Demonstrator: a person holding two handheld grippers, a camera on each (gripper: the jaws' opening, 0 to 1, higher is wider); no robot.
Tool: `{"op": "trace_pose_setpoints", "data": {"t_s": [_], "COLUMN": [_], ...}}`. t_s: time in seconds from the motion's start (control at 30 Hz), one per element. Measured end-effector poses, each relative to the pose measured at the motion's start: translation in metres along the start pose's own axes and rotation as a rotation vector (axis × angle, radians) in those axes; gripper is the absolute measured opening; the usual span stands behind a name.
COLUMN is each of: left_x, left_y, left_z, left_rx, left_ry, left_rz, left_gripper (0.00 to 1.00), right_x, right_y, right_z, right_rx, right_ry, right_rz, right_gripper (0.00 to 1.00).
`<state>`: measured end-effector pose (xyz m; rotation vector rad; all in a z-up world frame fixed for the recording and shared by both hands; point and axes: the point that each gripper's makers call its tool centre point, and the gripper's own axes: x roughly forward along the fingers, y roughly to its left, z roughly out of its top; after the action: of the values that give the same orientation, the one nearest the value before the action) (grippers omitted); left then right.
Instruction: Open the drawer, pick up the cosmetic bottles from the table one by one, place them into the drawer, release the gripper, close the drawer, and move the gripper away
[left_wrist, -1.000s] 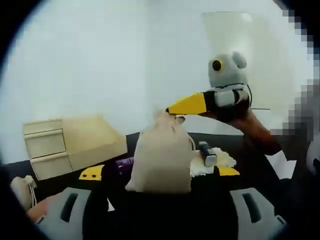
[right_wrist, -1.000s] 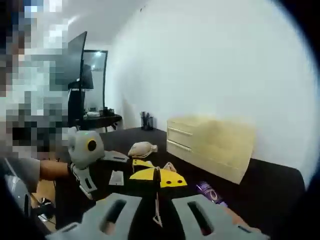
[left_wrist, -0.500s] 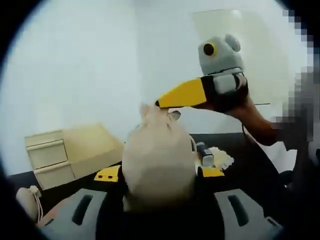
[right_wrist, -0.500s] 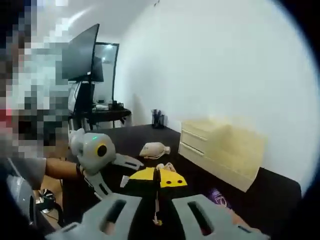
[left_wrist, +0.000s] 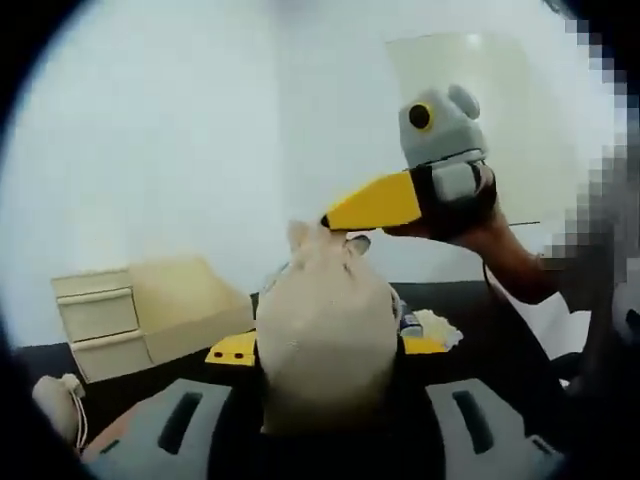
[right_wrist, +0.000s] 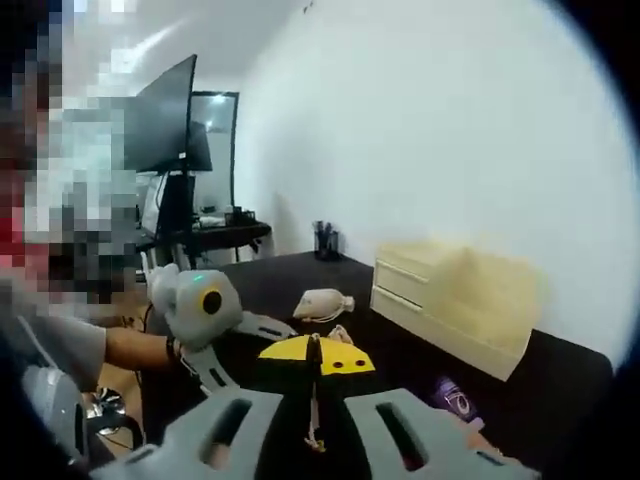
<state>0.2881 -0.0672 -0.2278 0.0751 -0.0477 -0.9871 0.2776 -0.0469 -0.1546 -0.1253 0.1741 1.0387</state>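
Between the left claw's (left_wrist: 320, 440) grey jaws sits a beige drawstring pouch (left_wrist: 325, 345), lifted off the black desk (left_wrist: 500, 330); the jaws are clamped on its lower part. From the right of the left gripper view the right claw (left_wrist: 335, 217) reaches in, held in a person's hand (left_wrist: 470, 225), its yellow tips closed on the pouch's gathered neck. In the right gripper view those yellow tips meet on a thin cord (right_wrist: 313, 395), and the left claw's grey body appears at lower left. The cream drawer unit (right_wrist: 455, 300) stands on the desk with both drawers shut. A purple cosmetic bottle (right_wrist: 452, 396) lies on the desk in front of it. A second pouch (right_wrist: 322, 303) lies farther back.
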Motion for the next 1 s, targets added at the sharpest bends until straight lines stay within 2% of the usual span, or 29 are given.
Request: {"op": "trace_pose_setpoints", "data": {"t_s": [0.13,0.17,0.23,0.3,0.4,0.53,0.63,0.73,0.83,0.87,0.93,1.0], "left_x": [-0.002,-0.004,-0.005,-0.005,-0.008,-0.015,-0.023,-0.029,-0.033,-0.033,-0.032,-0.031], "left_y": [-0.010,-0.005,-0.007,-0.011,-0.013,-0.021,-0.029,-0.035,-0.043,-0.046,-0.056,-0.065], "left_z": [0.004,0.006,0.006,0.005,0.008,0.017,0.026,0.031,0.032,0.032,0.030,0.028], "left_rx": [-0.068,-0.087,-0.120,-0.172,-0.255,-0.365,-0.435,-0.454,-0.453,-0.446,-0.435,-0.427], "left_ry": [-0.019,-0.018,-0.021,-0.024,-0.040,-0.083,-0.123,-0.142,-0.137,-0.134,-0.125,-0.116], "left_rz": [-0.062,-0.077,-0.106,-0.141,-0.195,-0.309,-0.412,-0.479,-0.538,-0.551,-0.574,-0.597], "left_gripper": [0.43,0.43,0.42,0.42,0.42,0.42,0.42,0.42,0.42,0.42,0.42,0.42], "right_x": [-0.001,-0.003,-0.006,-0.011,-0.018,-0.026,-0.030,-0.032,-0.027,-0.025,-0.019,-0.023], "right_y": [0.006,0.007,0.007,0.005,-0.002,-0.003,-0.002,0.011,0.018,0.025,0.027,0.040], "right_z": [0.008,0.010,0.022,0.027,0.036,0.044,0.045,0.033,0.024,0.017,0.013,0.012], "right_rx": [-0.077,-0.085,-0.086,-0.039,-0.009,0.032,0.083,0.098,0.088,0.084,0.073,0.088], "right_ry": [-0.063,-0.083,-0.151,-0.166,-0.202,-0.253,-0.279,-0.241,-0.222,-0.189,-0.188,-0.197], "right_rz": [0.049,0.054,0.063,0.083,0.124,0.217,0.303,0.418,0.465,0.497,0.502,0.595], "right_gripper": [0.00,0.00,0.08,0.16,0.21,0.32,0.33,0.33,0.34,0.34,0.35,0.35]}}
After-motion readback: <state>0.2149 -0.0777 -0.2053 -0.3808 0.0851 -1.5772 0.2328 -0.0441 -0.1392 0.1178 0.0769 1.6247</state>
